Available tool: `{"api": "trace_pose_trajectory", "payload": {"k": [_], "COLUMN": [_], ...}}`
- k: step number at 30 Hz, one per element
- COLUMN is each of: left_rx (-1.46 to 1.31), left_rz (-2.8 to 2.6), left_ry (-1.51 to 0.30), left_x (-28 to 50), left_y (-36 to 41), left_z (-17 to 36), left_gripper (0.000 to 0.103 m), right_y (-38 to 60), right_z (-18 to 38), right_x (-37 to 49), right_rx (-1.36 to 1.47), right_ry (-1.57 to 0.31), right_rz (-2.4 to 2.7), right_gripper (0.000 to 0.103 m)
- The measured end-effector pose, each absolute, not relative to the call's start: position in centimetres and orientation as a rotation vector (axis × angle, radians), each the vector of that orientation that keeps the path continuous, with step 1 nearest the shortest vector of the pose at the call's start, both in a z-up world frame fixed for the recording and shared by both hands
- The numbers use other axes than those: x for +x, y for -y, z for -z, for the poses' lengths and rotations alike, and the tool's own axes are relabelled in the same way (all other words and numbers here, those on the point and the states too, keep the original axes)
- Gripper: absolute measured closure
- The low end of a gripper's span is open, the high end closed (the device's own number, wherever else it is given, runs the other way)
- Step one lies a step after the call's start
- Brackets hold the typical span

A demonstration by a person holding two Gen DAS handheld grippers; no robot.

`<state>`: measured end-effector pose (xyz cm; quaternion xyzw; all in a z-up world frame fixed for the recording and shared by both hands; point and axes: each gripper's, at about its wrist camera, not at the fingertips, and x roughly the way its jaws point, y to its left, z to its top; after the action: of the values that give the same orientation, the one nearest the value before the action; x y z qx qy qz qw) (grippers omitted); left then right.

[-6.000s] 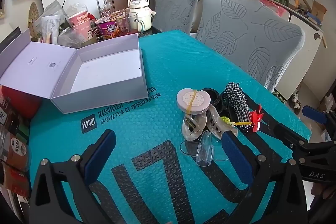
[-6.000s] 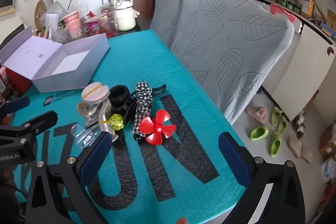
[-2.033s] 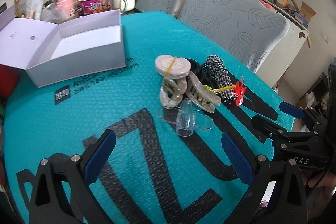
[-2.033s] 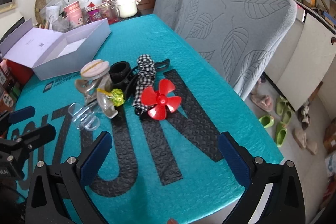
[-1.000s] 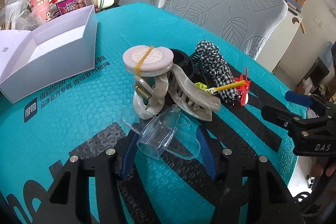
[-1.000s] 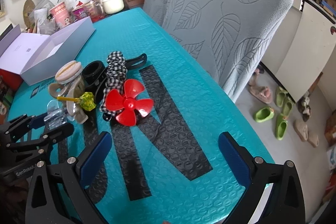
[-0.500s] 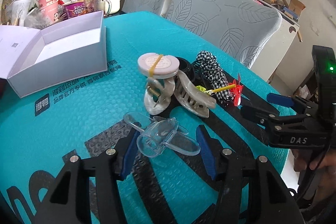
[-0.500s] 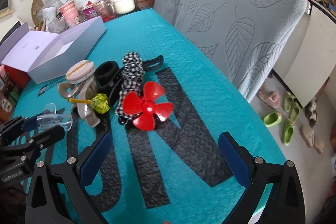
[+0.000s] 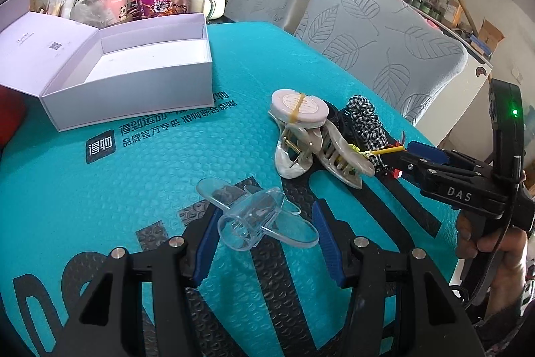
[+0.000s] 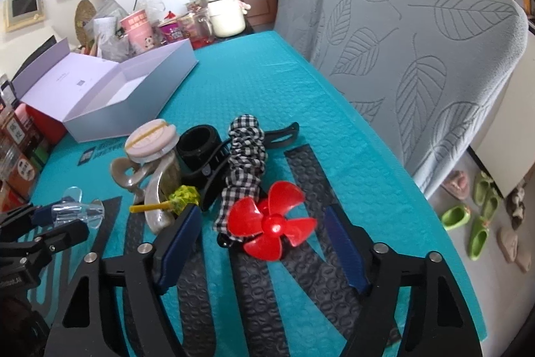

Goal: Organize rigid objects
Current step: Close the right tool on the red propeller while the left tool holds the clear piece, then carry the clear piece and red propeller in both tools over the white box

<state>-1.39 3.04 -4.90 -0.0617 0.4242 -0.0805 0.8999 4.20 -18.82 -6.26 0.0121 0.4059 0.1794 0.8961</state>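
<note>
My left gripper is shut on a clear plastic clip and holds it just above the teal mat; it also shows in the right wrist view. My right gripper has its jaws partly closed around a red fan propeller, apart from its blades. Behind it lie a checkered scrunchie, a black hair claw, a beige hair claw, a round pink tin and a yellow-green stick. An open white box sits at the far left.
Grey leaf-patterned chairs stand along the table's right edge. Cups, a kettle and packets crowd the far end. Jars line the left edge. Slippers lie on the floor at right.
My left gripper has lifted the clear clip slightly away from the pile. My right gripper has moved in on the red propeller and narrowed its jaws around it.
</note>
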Motion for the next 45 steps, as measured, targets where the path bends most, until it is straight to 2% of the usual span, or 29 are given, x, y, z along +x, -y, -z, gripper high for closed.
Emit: {"api": "trace_pose_trajectory", "payload": {"k": [1, 2, 5, 26, 45], "left_rx": [-0.129, -0.131, -0.132, -0.144, -0.169], "left_rz": [0.169, 0.171, 0.175, 0.167, 0.018], "left_ry": [-0.879, -0.880, -0.881, -0.836, -0.704], "left_x": [-1.3, -1.3, -1.3, -3.6, -8.8], "left_y": [-3.0, -3.1, -3.2, -4.0, -9.6], "left_z": [4.9, 4.9, 5.0, 3.7, 1.0], "left_gripper": [0.049, 0.049, 0.049, 0.049, 0.049], "right_y": [18.8, 18.8, 18.9, 19.8, 14.1], "right_z": [6.4, 6.5, 6.6, 4.7, 2.2], "right_x": [4.3, 4.5, 4.4, 0.4, -4.7], "right_rx": [0.028, 0.030, 0.039, 0.047, -0.013], "right_ry": [-0.846, -0.848, -0.834, -0.792, -0.719], "right_rz": [-0.372, -0.369, -0.368, -0.355, -0.505], "right_gripper": [0.034, 0.041, 0.049, 0.049, 0.049]}}
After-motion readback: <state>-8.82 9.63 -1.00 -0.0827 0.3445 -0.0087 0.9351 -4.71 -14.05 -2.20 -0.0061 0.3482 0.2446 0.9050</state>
